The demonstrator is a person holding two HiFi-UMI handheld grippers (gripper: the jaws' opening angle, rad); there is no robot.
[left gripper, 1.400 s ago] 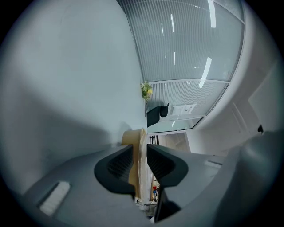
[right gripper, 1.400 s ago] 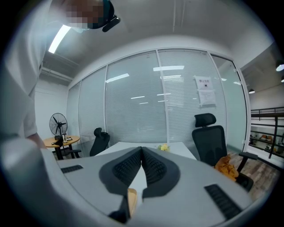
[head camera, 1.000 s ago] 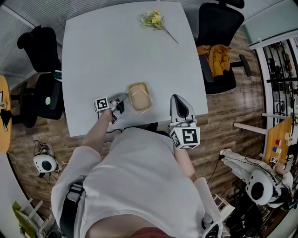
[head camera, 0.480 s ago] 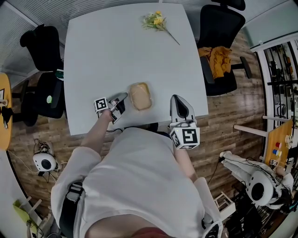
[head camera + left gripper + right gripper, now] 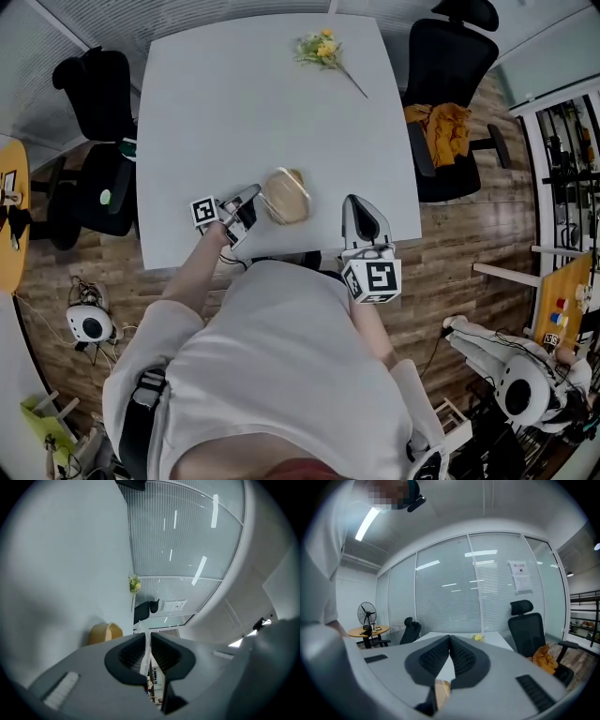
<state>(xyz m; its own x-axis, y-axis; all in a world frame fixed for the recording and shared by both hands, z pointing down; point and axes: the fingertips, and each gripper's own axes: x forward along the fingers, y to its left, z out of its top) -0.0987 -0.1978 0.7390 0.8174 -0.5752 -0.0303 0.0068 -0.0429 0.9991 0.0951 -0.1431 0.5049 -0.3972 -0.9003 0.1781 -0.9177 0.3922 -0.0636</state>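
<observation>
A tan loaf-like thing in a clear plastic wrapper (image 5: 286, 195) lies tipped up near the front edge of the white table (image 5: 262, 103). My left gripper (image 5: 253, 197) is at its left side, shut on a thin strip of that wrapper (image 5: 146, 645). In the left gripper view (image 5: 147, 641) the tan thing (image 5: 105, 632) sits just left of the jaws. My right gripper (image 5: 360, 204) hovers at the table's front edge to the right of the loaf, its jaws (image 5: 449, 641) shut with nothing between them. A bit of tan (image 5: 442, 688) shows below them.
A sprig of yellow flowers (image 5: 322, 47) lies at the table's far side. Black office chairs stand right (image 5: 450, 56) and left (image 5: 94, 89); an orange cloth (image 5: 443, 122) lies on the right one. A round wooden table (image 5: 365, 630) with a fan stands off left.
The wrapped loaf has tipped up and shifted slightly right, pulled by its wrapper. The left gripper has turned, so the loaf now shows left of its jaws. The right gripper has held still.
</observation>
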